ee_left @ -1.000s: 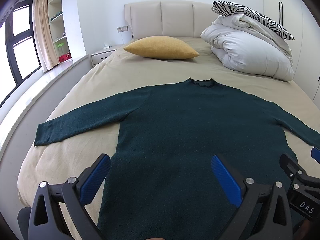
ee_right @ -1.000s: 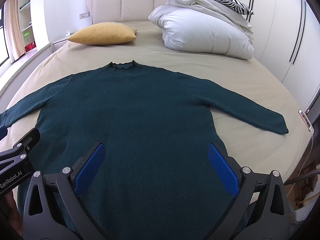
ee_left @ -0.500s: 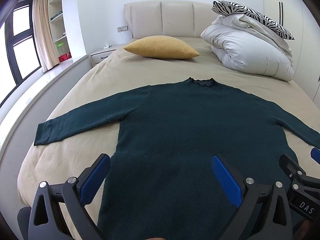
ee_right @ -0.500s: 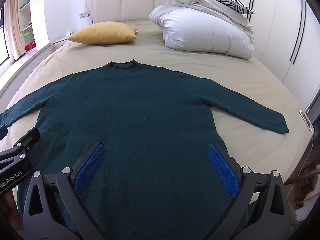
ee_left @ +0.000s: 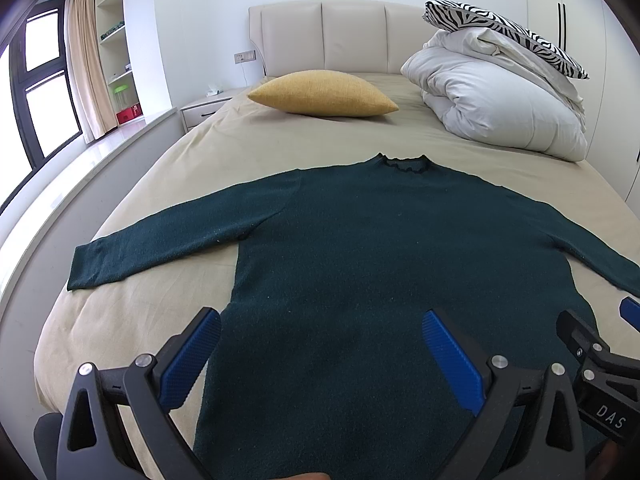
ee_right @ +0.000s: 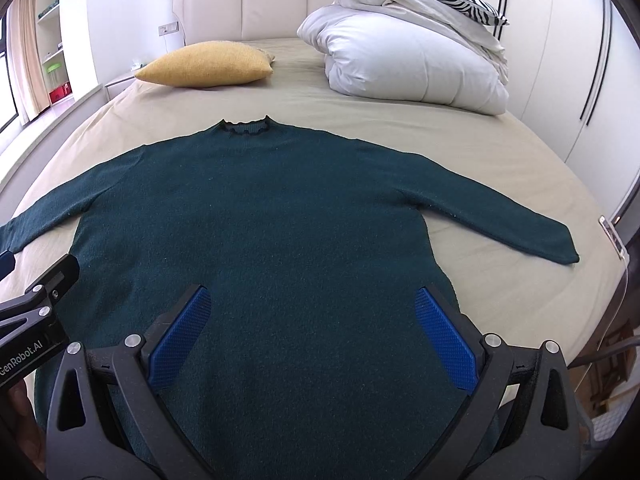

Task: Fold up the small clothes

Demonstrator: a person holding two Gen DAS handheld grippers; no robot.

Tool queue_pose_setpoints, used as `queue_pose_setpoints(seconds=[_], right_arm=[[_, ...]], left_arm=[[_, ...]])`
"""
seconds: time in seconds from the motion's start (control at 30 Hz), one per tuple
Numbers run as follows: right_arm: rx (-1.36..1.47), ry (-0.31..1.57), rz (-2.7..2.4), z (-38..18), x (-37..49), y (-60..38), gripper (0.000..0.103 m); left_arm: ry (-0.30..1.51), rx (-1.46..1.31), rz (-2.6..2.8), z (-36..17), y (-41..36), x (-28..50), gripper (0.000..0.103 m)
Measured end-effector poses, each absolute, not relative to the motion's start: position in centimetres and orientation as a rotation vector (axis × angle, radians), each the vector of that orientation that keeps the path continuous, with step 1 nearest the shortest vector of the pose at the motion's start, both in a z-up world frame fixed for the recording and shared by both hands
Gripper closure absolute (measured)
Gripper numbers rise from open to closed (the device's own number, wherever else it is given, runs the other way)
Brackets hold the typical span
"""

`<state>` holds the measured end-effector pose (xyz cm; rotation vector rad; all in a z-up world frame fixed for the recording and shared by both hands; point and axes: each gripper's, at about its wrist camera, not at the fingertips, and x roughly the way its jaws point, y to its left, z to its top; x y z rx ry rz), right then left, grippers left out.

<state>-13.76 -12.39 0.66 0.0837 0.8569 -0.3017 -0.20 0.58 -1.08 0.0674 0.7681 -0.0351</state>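
Note:
A dark green long-sleeved sweater (ee_left: 380, 248) lies flat on the beige bed (ee_left: 192, 152), collar towards the headboard, both sleeves spread out sideways. It also shows in the right wrist view (ee_right: 280, 220). My left gripper (ee_left: 320, 324) is open and empty, held above the sweater's lower left part. My right gripper (ee_right: 312, 304) is open and empty above the lower right part. Each gripper shows at the edge of the other's view. The sweater's hem is hidden below the grippers.
A yellow pillow (ee_left: 324, 94) lies near the headboard. A folded white duvet (ee_left: 500, 108) with a zebra-print pillow (ee_left: 504, 28) on top sits at the back right. A window ledge runs along the bed's left side; wardrobe doors (ee_right: 580, 60) stand on the right.

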Motion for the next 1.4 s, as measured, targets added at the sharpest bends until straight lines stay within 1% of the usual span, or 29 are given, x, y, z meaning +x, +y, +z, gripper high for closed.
queue_pose_setpoints(seconds=[0.47,0.63,0.8,0.97,1.07,1.13,1.17,1.23,1.3,1.4], right_arm=[[0.085,0.861,-0.300,0.4,-13.7,-12.4,0.000],[0.090,0.866,-0.301,0.2,-13.6,-12.5,0.000],[0.153,0.852,-0.296,0.2,-13.6,-15.1,0.000],[0.407,0.802,-0.362,0.1,-14.5,-25.3,0.000],[0.637,0.763,-0.456,-1.3,-16.2,-34.7,0.000],[0.807,0.726,-0.530,-2.8,-18.2,-41.0,0.003],[0.871,0.694,-0.551,-3.5,-19.3,-43.7,0.006],[0.941,0.662,-0.608,-4.8,-20.8,-48.4,0.009],[0.989,0.636,-0.639,-6.2,-22.1,-52.2,0.019],[1.138,0.596,-0.641,-8.9,-23.5,-56.9,0.026]], left_arm=[[0.770,0.066,-0.036,-1.1,0.6,-0.2,0.000],[0.775,0.063,-0.042,-2.4,0.7,-0.5,0.000],[0.788,0.025,-0.090,-2.5,0.6,-0.4,0.000],[0.833,-0.046,-0.132,-3.0,0.5,0.3,0.000],[0.897,-0.067,-0.168,-3.6,0.1,1.4,0.000],[0.923,-0.093,-0.190,-4.0,-0.2,2.0,0.000],[0.931,-0.106,-0.201,-4.1,-0.2,2.3,0.000],[0.950,-0.121,-0.212,-4.4,-0.5,3.1,0.000],[0.974,-0.161,-0.245,-4.9,-0.7,4.0,0.000],[1.013,-0.251,-0.315,-5.9,-1.1,5.4,0.000]])
